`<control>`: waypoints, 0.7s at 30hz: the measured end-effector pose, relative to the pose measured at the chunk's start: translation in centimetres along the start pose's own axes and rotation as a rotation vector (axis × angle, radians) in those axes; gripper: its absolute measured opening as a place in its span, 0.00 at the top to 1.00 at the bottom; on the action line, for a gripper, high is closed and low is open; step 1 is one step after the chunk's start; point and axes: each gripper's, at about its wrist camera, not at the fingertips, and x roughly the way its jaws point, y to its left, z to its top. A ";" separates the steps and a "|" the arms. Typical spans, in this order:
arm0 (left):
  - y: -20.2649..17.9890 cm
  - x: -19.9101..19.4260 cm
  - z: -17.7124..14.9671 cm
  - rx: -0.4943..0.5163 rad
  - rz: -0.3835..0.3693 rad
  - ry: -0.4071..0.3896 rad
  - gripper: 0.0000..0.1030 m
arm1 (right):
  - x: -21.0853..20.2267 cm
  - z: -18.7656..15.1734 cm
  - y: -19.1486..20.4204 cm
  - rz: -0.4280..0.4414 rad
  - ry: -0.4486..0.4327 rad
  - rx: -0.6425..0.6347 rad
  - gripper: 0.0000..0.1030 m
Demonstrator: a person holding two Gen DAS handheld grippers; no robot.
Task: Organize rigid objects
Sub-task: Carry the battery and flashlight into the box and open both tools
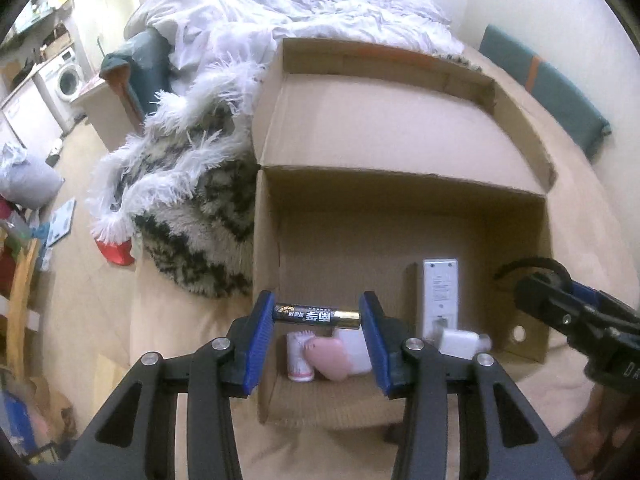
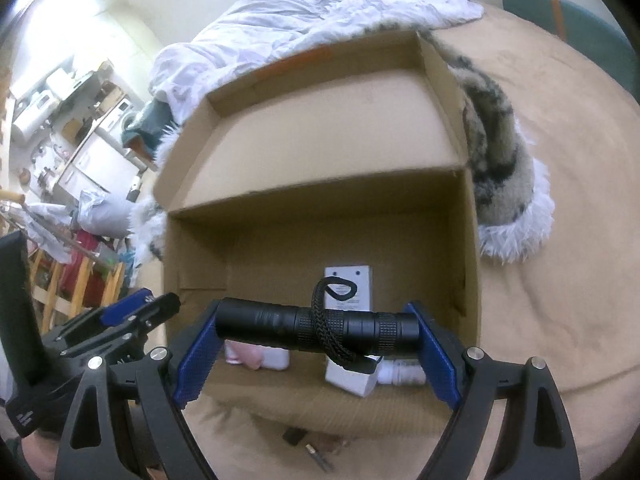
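Bed (image 2: 560, 240) with tan cover carries everything; white duvet (image 1: 320, 12) bunched at the far edge, shaggy black-and-white throw (image 1: 192, 208) beside the box.

Open cardboard box (image 1: 400, 196) sits near the bed's front edge, lid flap folded back. Inside, at the near wall: a white flat device (image 1: 440, 292) standing upright, a white adapter-like piece (image 1: 460, 342) toward the right corner, a pink-and-white item (image 1: 328, 356) and a small white cylinder (image 1: 299, 358) toward the left corner.

Black flashlight (image 2: 316, 326) is clamped end-to-end across the right gripper (image 2: 316, 344), held level above the box's near wall. Metal-looking, stiff, probably the heavier item; knurled body gives grip, but an end-to-end pinch could let it roll or slip. Its wrist cord (image 2: 334, 320) is looped loosely around the barrel and could snag. Mid-barrel would be the surer hold.

AA battery (image 1: 317, 315), black and gold, is pinched by its two ends in the left gripper (image 1: 318, 334), over the box's near-left corner. Light, rigid, smooth casing, slippery; tolerates a short drop.

Small dark bits (image 2: 294, 436) lie on the bed just outside the box front; can't tell what they are.
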 end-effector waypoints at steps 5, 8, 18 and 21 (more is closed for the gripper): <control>-0.3 3.0 -1.3 0.010 -0.049 0.010 0.61 | 2.8 -1.0 -1.2 -0.016 0.079 0.037 0.09; -0.2 4.5 -2.1 0.013 -0.046 0.045 0.61 | 3.3 -1.2 -1.2 -0.048 0.087 0.015 0.09; -0.2 5.6 -2.4 0.008 -0.058 0.064 0.61 | 5.5 -1.0 -1.2 -0.122 0.138 0.005 0.09; -0.2 5.4 -2.4 0.004 -0.059 0.065 0.61 | 5.8 -1.1 -1.0 -0.142 0.136 -0.012 0.09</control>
